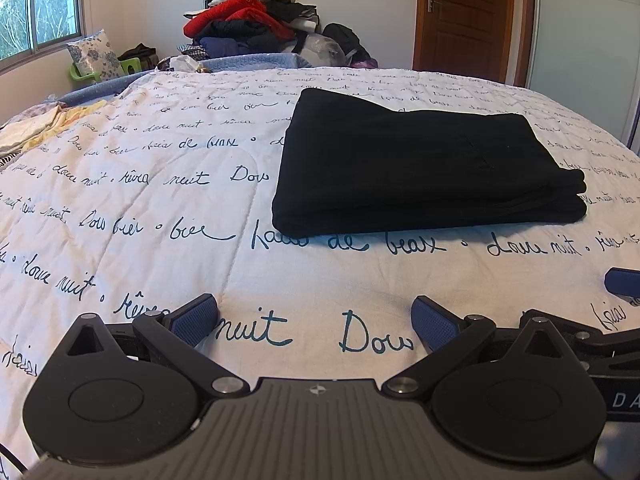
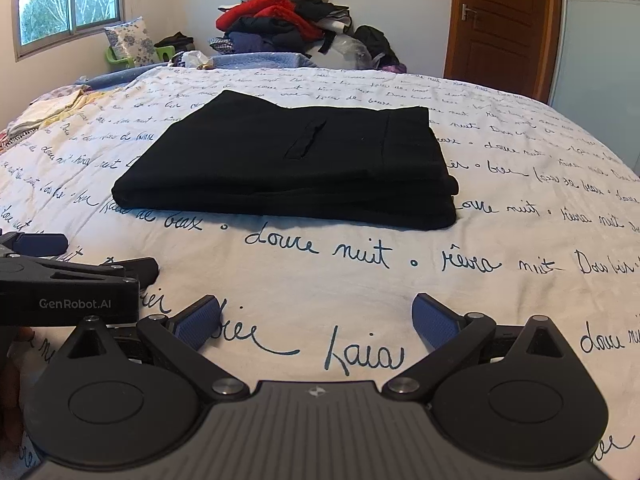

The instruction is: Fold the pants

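Black pants [image 1: 424,164] lie folded into a flat rectangular stack on the white quilt with handwritten script; the right wrist view shows the pants [image 2: 292,164] with a pocket slit on top. My left gripper [image 1: 316,320] stands open over bare quilt, well in front of the stack, with nothing between its blue pads. My right gripper [image 2: 316,322] is likewise open and empty, short of the stack's near edge. The two grippers sit side by side: the right gripper's finger shows at the right edge of the left wrist view, and the left gripper's body at the left edge of the right wrist view.
A tall heap of clothes [image 1: 256,20] rises beyond the bed's far edge. A floral pillow [image 1: 94,56] and a green seat lean near the window. Pale folded cloth [image 1: 44,124] lies at the bed's left. A wooden door [image 1: 468,16] stands at the back right.
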Demonstrator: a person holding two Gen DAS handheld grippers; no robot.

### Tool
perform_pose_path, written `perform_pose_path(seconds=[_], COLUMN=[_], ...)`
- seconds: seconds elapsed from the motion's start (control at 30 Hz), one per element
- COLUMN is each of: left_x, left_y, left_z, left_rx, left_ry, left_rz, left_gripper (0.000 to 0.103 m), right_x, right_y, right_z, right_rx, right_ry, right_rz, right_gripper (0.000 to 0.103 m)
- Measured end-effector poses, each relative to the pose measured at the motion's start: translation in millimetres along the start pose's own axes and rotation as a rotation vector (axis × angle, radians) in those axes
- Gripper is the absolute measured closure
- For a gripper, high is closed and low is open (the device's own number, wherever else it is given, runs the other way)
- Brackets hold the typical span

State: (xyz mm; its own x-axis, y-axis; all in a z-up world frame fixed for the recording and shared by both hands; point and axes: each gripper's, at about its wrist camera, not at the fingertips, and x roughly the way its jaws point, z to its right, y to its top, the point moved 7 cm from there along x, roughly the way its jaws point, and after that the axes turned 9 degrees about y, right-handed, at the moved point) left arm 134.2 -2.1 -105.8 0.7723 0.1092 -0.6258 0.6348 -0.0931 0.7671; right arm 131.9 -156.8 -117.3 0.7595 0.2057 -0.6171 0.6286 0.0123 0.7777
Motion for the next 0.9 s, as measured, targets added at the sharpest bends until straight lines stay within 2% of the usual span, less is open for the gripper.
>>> perform_pose_path(seconds=[0.37, 0.9], left_x=[0.7, 1.3], left_y=[-1.2, -1.5], left_z=[-1.0, -0.9], left_rx=[-0.015, -0.019], left_ry=[-0.012, -0.014], left_rz=[-0.006, -0.007], left_gripper=[0.000, 0.000], right_x=[0.1, 3.9], right_y=[0.5, -2.7], right_z=[7.2, 3.9], right_rx=[0.034, 0.011], right_ry=[-0.003, -0.021], right_rz=[0.002, -0.005], right_gripper=[0.000, 0.000])
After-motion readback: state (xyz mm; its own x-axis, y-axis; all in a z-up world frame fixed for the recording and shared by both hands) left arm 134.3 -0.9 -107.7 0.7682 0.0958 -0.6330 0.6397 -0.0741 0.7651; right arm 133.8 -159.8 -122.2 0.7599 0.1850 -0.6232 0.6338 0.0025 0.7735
